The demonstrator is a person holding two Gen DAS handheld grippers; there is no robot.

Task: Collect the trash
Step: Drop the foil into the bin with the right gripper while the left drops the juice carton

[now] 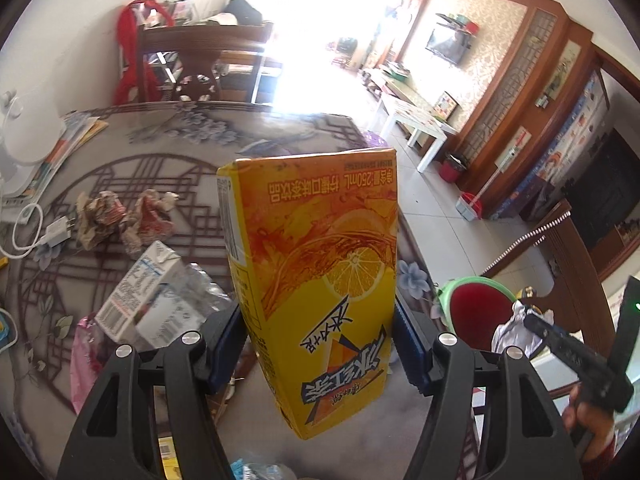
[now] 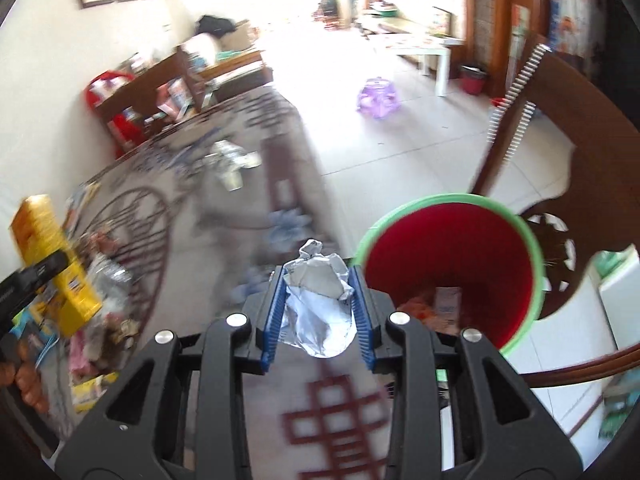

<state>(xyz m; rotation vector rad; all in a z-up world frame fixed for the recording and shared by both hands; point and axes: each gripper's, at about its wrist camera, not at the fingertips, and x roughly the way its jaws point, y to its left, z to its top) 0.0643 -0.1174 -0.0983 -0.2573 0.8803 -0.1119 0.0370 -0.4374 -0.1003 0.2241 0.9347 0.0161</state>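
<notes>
A glossy table with a dark lattice-and-flower pattern carries two crumpled paper balls, a white-blue drink carton and a white charger plug.

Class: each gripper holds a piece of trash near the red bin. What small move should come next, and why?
Probably carry the right gripper, shut on the crumpled foil wrapper, over the red bin: the bin stands open just beside it, nearer than the left gripper with the yellow carton.

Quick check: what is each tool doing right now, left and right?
Left tool: closed on the yellow drink carton.
Right tool: closed on a crumpled foil wrapper.
</notes>
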